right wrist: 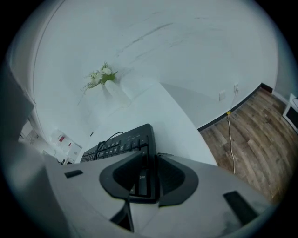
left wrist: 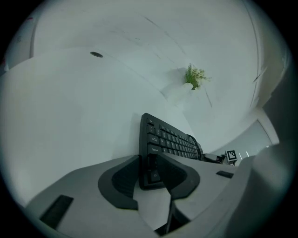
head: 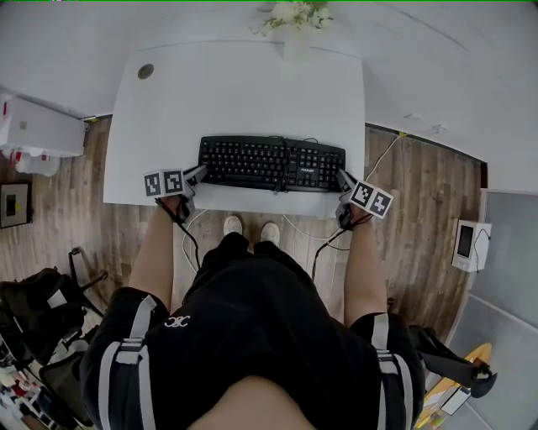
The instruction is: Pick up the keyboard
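Two claws are on the black keyboard (head: 271, 164), one at each short end. The keyboard lies lengthwise across the white surface (head: 235, 92), near the front edge, just ahead of the person.

Left claw (head: 200, 174): at the keyboard's left end. In its own view the end of the keyboard (left wrist: 167, 142) stands between the two dark pads, one against the key side and one against the underside; the left claw (left wrist: 151, 174) pinches that end.

Right claw (head: 342, 180): at the keyboard's right end, angled down. In the right gripper view the right claw (right wrist: 146, 179) is closed on the end of the keyboard (right wrist: 121, 144), pads on both faces.

Whether the keyboard is off the surface cannot be told.

A dark cable (head: 286, 159) crosses the keys. A vase of flowers (head: 296, 21) stands at the far edge, well apart.
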The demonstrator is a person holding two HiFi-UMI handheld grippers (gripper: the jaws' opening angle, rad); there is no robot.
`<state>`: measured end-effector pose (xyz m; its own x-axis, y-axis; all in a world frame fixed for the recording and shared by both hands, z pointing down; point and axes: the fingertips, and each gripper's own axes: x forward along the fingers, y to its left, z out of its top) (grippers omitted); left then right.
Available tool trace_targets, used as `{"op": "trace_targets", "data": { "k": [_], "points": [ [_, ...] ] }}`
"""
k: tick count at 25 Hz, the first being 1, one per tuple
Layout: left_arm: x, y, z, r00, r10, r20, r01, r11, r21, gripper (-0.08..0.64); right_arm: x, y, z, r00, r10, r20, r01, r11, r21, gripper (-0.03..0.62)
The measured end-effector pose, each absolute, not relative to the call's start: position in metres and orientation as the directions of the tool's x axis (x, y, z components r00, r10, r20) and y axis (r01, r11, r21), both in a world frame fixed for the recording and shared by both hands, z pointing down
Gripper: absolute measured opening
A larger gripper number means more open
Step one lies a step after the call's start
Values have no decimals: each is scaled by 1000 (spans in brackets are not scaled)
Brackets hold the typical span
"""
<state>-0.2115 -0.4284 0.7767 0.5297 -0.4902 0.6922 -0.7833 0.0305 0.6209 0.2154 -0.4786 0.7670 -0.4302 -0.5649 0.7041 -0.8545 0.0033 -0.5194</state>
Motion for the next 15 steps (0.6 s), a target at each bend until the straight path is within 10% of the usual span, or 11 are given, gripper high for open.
{"op": "trace_targets", "data": {
  "k": [15],
  "points": [
    [-221,-417,762,542,-567,620,-720,66,690,106,213,-460,748,-435,-619,654,-834,3,-551,92]
  ]
}}
